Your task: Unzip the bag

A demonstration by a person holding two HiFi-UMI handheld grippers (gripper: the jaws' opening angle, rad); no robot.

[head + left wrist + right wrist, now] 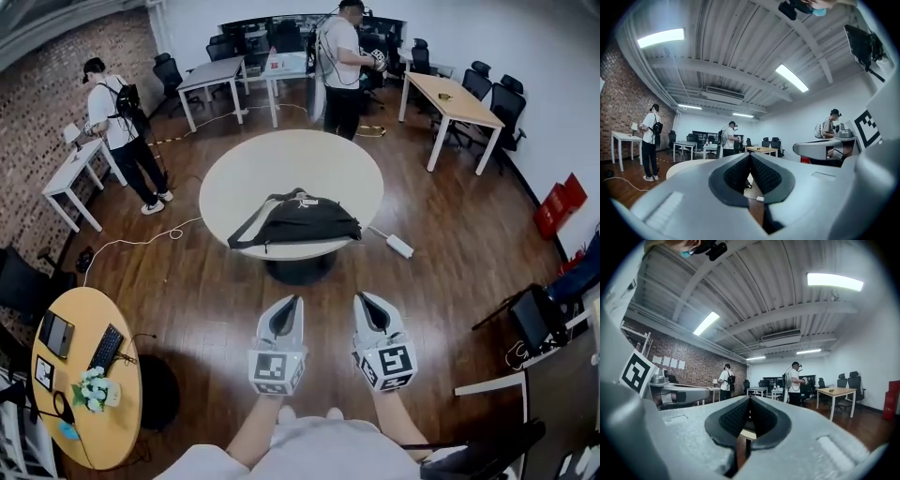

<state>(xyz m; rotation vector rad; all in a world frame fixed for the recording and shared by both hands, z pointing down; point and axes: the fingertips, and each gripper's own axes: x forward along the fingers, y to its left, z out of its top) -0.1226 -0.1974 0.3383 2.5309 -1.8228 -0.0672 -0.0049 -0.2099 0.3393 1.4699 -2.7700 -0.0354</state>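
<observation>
ceiling lights (pixel 793 78): gripper views; bag (pixel 298 221): head view

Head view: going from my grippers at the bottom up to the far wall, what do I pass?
Left gripper and right gripper, side by side and shut → black bag → round white table, its bare top → standing person in a white shirt.

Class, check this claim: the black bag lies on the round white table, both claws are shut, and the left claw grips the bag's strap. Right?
No. The left claw grips nothing: the head view shows it short of the table, apart from the bag. The rest holds: bag on the round white table, left claw and right claw shut.
</observation>
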